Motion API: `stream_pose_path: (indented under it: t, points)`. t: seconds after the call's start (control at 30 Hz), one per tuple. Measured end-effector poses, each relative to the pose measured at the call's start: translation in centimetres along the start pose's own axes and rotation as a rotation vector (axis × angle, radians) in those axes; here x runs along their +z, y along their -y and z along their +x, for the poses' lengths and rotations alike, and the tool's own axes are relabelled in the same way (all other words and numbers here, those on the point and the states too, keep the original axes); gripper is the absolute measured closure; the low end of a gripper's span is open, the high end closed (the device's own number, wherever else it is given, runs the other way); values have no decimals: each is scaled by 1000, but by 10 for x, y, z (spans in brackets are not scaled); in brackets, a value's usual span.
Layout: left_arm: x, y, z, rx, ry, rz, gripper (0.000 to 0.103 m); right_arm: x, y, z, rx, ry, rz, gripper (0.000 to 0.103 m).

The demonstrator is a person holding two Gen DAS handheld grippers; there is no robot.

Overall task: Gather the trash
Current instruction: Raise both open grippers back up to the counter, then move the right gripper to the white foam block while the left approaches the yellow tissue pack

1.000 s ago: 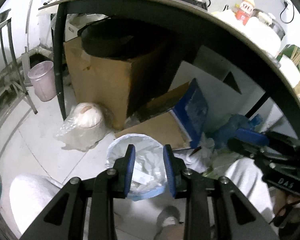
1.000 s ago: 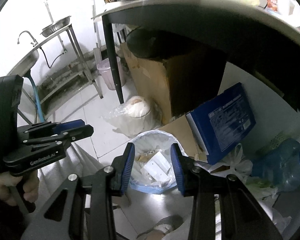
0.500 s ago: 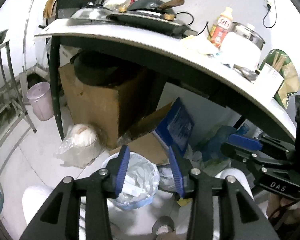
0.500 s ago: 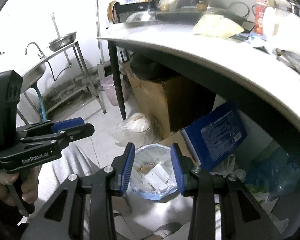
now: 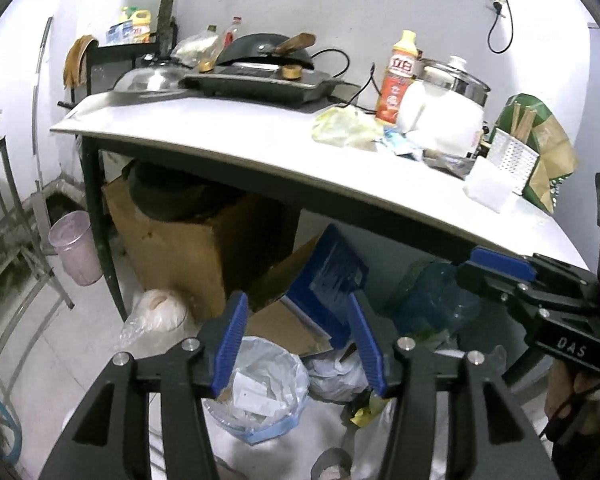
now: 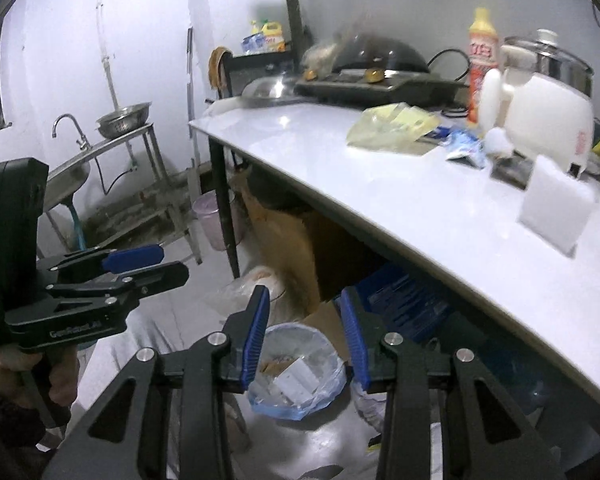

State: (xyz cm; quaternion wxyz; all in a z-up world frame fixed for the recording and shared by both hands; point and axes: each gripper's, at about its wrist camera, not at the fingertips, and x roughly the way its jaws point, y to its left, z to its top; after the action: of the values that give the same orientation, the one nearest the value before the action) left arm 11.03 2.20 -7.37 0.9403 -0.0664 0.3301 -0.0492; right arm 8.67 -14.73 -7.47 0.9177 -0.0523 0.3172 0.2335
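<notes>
Your left gripper (image 5: 300,344) is empty, jaws opening; your right gripper (image 6: 306,340) is parted and empty too. The lined trash bin (image 5: 260,392) sits on the floor right below both. Trash I'd target: the yellow-green crumpled bag (image 5: 346,126) and blue wrapper (image 6: 466,148) up on the white table (image 5: 220,128). Risks: the flimsy bag slips from a shallow pinch, or your reach clips the orange bottle (image 5: 398,80) or white cooker (image 6: 548,120) just beside it and tips them.

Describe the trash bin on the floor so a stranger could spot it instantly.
Start at the white-topped table and look at the floor below its front edge. There stands a small round bin lined with a clear plastic bag over a blue rim, the only open container, with white paper scraps inside.
</notes>
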Motion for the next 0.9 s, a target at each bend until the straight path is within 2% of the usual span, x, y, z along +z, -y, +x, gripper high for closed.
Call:
stream_pose_path:
  t: [0.23, 0.4, 0.47, 0.9]
  points:
    - [12, 18, -2, -22, 21, 50, 50, 5, 21, -17, -39, 33, 31, 68]
    - [22, 33, -2, -7, 42, 109, 46, 8, 38, -33, -52, 65, 55, 67]
    - [27, 37, -1, -14, 43, 113, 45, 10, 43, -34, -59, 73, 62, 63]
    - [60, 64, 18, -53, 34, 161, 45, 25, 91, -48, -149, 100, 130, 63]
